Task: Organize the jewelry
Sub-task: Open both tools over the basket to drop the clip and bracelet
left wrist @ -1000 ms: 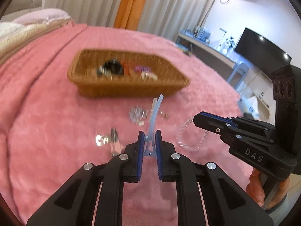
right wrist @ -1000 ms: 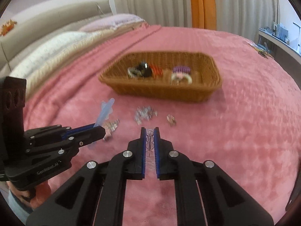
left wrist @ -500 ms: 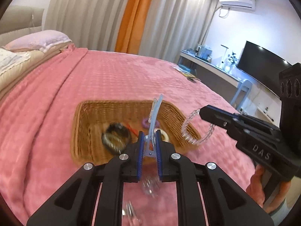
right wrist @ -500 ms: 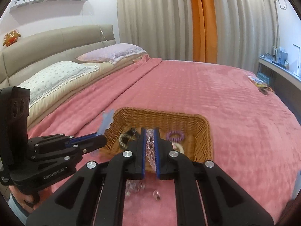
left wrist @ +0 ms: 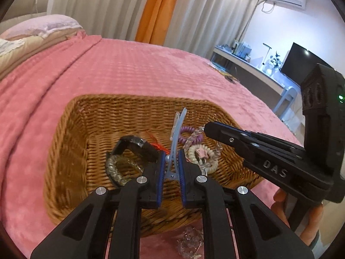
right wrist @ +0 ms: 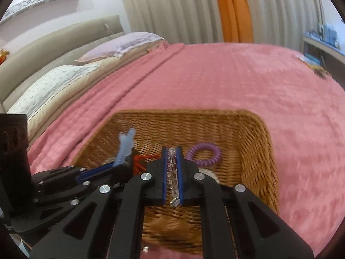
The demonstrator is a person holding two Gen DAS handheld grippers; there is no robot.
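A wicker basket [left wrist: 71, 133] [right wrist: 258, 142] sits on the pink bedspread. It holds a black watch [left wrist: 138, 146], a clear bead bracelet [left wrist: 114, 168], a purple coil hair tie [left wrist: 189, 130] [right wrist: 204, 153], a cream coil hair tie [left wrist: 195, 151] and a red item [right wrist: 140, 161]. My left gripper [left wrist: 171, 161] is shut on a light blue hair clip [left wrist: 177, 129] [right wrist: 126, 144] and holds it over the basket. My right gripper [right wrist: 172, 161] [left wrist: 207, 129] is shut on a clear bead bracelet [right wrist: 172, 172] [left wrist: 194, 137], also over the basket.
Clear crystal jewelry [left wrist: 189, 241] lies on the bedspread just in front of the basket. Pillows [right wrist: 64, 75] and a headboard are at the left. A desk with a monitor [left wrist: 301, 62] stands past the bed at the right.
Both grippers have lifted their pieces off the bedspread and moved forward. They now hang over the basket, which fills the lower view.
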